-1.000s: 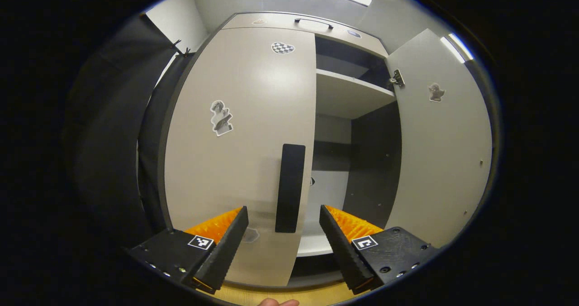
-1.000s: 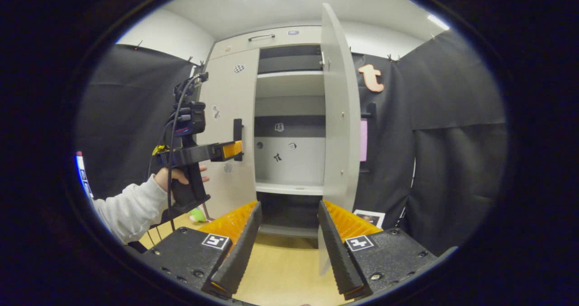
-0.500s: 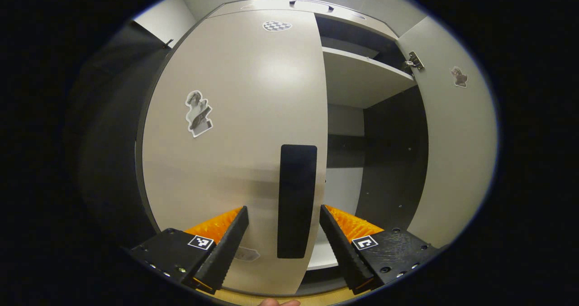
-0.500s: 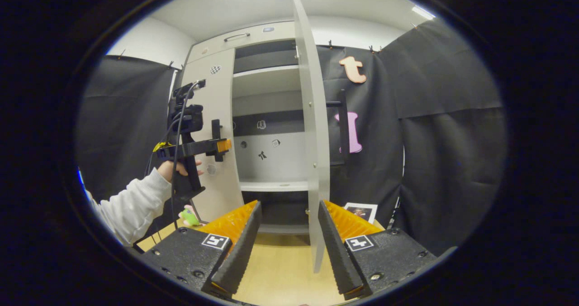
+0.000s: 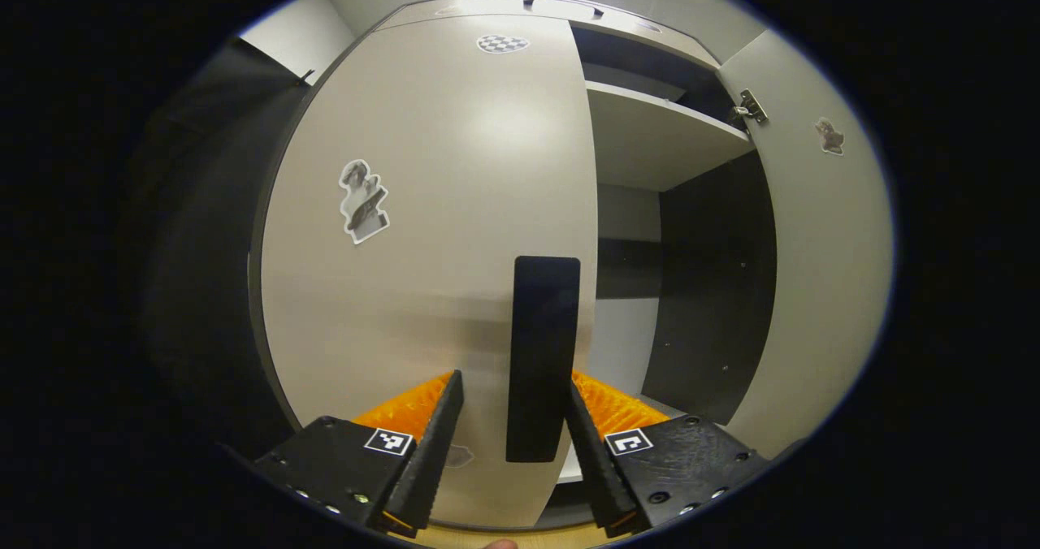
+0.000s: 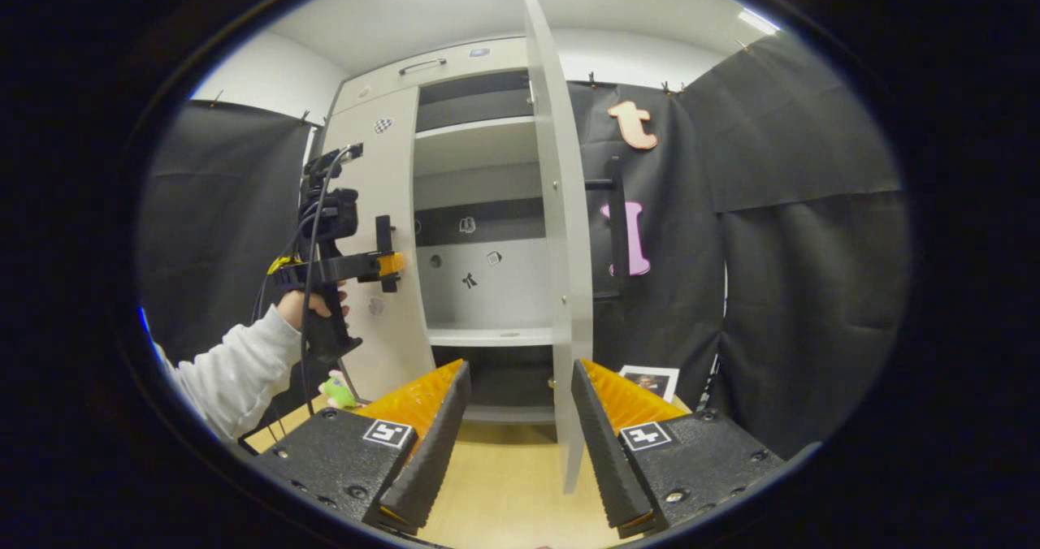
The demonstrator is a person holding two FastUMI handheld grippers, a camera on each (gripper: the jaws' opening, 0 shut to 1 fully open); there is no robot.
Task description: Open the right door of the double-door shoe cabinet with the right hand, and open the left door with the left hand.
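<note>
Left hand-held gripper (image 5: pixel 508 419) up close to the left door (image 5: pixel 431 232), fingers straddling its black vertical handle (image 5: pixel 543 354). Jaws narrowed around the handle; right finger looks to be against it, a slim gap shows on the left side, so cannot tell whether the clamp is complete. Left door shut, flush with the cabinet front. Stickers on its face: a figure cutout (image 5: pixel 363 201) at mid-height and a checkered heart (image 5: pixel 502 43) near the top.

Right door (image 5: pixel 821 265) swung wide, inner face toward the camera, hinge (image 5: pixel 751 106) visible at its top corner. Cabinet interior exposed: pale shelf (image 5: pixel 658 139) up high, dark side wall below it.

Right hand-held gripper (image 6: pixel 517 419) released, jaws spread, gripping nothing, hanging back well apart from the shoe cabinet (image 6: pixel 455 232). From there the right door (image 6: pixel 556 248) shows edge-on, standing out from the cabinet at roughly a right angle, its black handle (image 6: pixel 617 224) on the far face. Lower edge of that door sits between the spread fingers in the picture (door is farther off, no contact).

In the right gripper view, left hand-held gripper (image 6: pixel 386 263) at the left door's handle, held by a hand (image 6: pixel 313 305) in a pale sleeve (image 6: pixel 236 370). Small green toy (image 6: pixel 337 388) on the wooden floor (image 6: pixel 504 484) by the cabinet base.
</note>
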